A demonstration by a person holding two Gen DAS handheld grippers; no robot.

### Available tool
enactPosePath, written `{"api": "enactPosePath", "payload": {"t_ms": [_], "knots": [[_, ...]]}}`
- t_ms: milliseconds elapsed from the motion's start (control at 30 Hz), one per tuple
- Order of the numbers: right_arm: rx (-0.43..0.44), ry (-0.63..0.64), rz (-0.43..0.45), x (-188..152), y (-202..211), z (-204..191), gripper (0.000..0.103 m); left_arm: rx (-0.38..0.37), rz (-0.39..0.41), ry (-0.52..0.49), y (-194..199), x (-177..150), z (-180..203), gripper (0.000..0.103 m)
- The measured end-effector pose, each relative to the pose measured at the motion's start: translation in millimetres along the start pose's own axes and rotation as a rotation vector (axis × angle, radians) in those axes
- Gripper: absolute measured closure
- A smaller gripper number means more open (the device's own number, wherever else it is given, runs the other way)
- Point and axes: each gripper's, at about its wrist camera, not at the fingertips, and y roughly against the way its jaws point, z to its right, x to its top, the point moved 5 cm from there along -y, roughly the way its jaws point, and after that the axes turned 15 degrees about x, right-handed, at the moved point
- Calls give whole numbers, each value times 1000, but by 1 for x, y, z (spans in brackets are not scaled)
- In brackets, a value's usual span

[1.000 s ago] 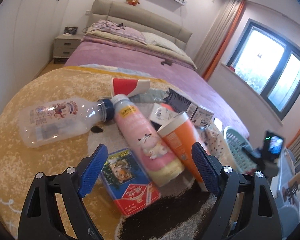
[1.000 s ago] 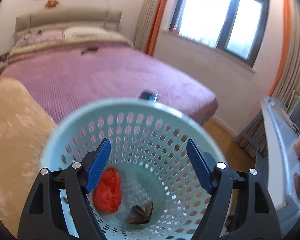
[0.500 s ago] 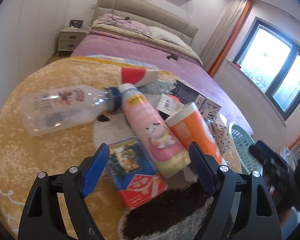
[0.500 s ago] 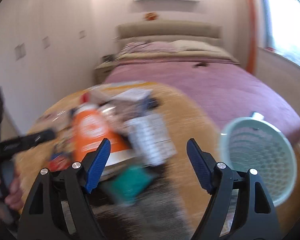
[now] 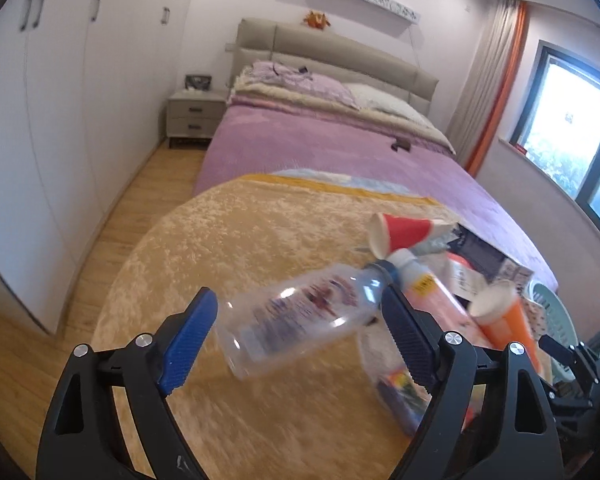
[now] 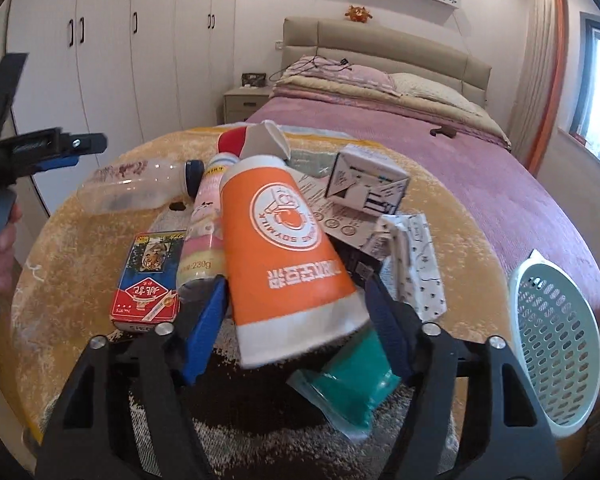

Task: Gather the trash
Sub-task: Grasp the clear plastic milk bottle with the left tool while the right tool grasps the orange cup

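Note:
Trash lies heaped on a round yellow plush mat [image 5: 220,240]. In the left wrist view a clear plastic bottle [image 5: 300,320] lies on its side between the fingers of my left gripper [image 5: 296,312]. Its jaws are opening and the pads stand off the bottle. In the right wrist view my right gripper [image 6: 296,284] straddles the wide end of a toppled orange cup [image 6: 284,240]. Its jaws are closing, with the pads just short of the cup. Beside the cup lie a pink bottle [image 6: 204,232], a red-and-blue card box [image 6: 146,280] and a teal packet [image 6: 348,388].
A pale green perforated basket [image 6: 556,344] stands at the mat's right edge. A red paper cup [image 6: 232,140], a white carton [image 6: 366,184] and a patterned wrapper [image 6: 416,264] lie behind the pile. A purple bed [image 5: 340,152] is beyond, wardrobes [image 5: 60,120] to the left.
My left gripper has swung left from the card box and pink bottle to the clear bottle. My right gripper has swung from over the basket to the pile and narrowed around the orange cup.

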Motion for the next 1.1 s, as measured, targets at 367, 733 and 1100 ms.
{"api": "enactPosePath", "payload": {"t_ms": [367, 733, 1100], "knots": [[68, -67, 24, 11, -1, 8, 55, -173, -160, -100, -21, -26, 13, 20], [156, -260, 70, 19, 8, 38, 54, -171, -212, -123, -17, -43, 43, 18], [134, -254, 48, 20, -2, 32, 43, 24, -214, -151, -43, -46, 53, 35]]}}
